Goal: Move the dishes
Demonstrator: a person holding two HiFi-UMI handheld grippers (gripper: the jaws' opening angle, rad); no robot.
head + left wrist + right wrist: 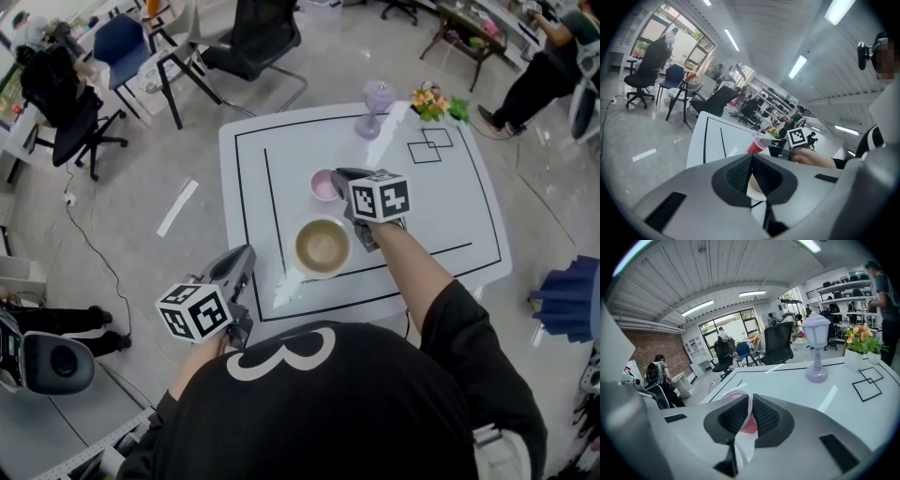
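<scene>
Near the middle of the white table (441,216), the right gripper (339,176) is clamped on the rim of the pink bowl (323,185), jaws nearly together with only the thin wall between them. The tan bowl (322,246) sits just beside it, toward the near edge. A lavender lamp (375,108) and a flower pot (433,101) stand at the far edge, well apart from the bowls. The left gripper (246,255) hangs off the near-left corner, jaws together, empty.
</scene>
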